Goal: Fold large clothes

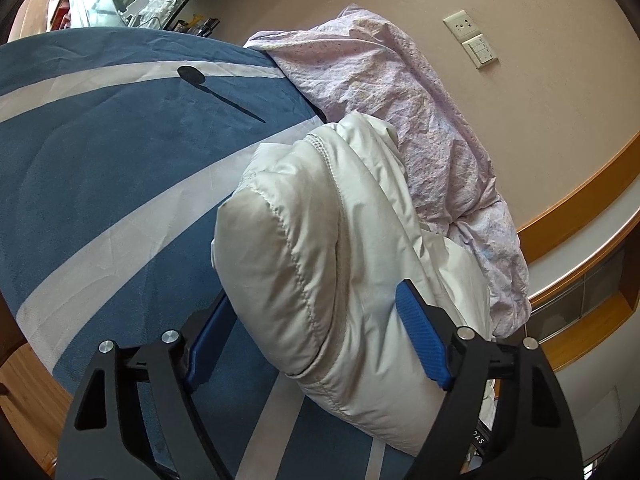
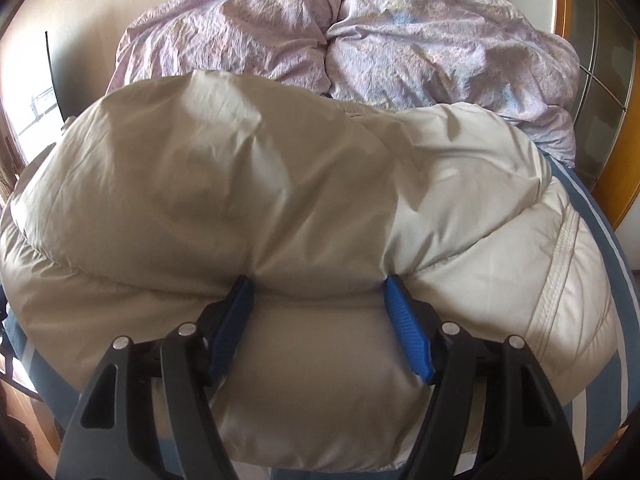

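- Left wrist view: the left gripper [image 1: 316,328] had its jaws set wide around one end of the cream-white quilted puffer jacket [image 1: 320,220], a thick padded roll of it bulging between the blue ribbed pads. The right-hand pad [image 1: 420,336] lay against the fabric; the other pad was half hidden behind the bulk, so I could not tell for certain whether this was a firm grip or only a loose straddle.
- The jacket lay on the bed with the blue-and-white striped cover [image 1: 100,168], bunched into a tall, narrow bundle, its far end touching the crumpled pale lilac duvet [image 1: 380,80] heaped against the beige wall.
- Right wrist view: the right gripper [image 2: 318,308] had its jaws fairly wide and pressed into the near edge of the same jacket [image 2: 280,184] — the fabric puckered in at both pads, which read as a hold on a thick fold of padding.
- From here the jacket spread across most of the frame as a puffy doubled mass, with a stitched hem or zip band [image 2: 560,264] curving down its right side and the lilac duvet [image 2: 400,40] just behind it.
- Progress, as a judgement: at least one fold seemed to be in — the jacket looked layered on itself rather than spread flat — but it was lumpy and uneven. Squaring the bundle, pressing out the air and setting it down neatly looked to be left.
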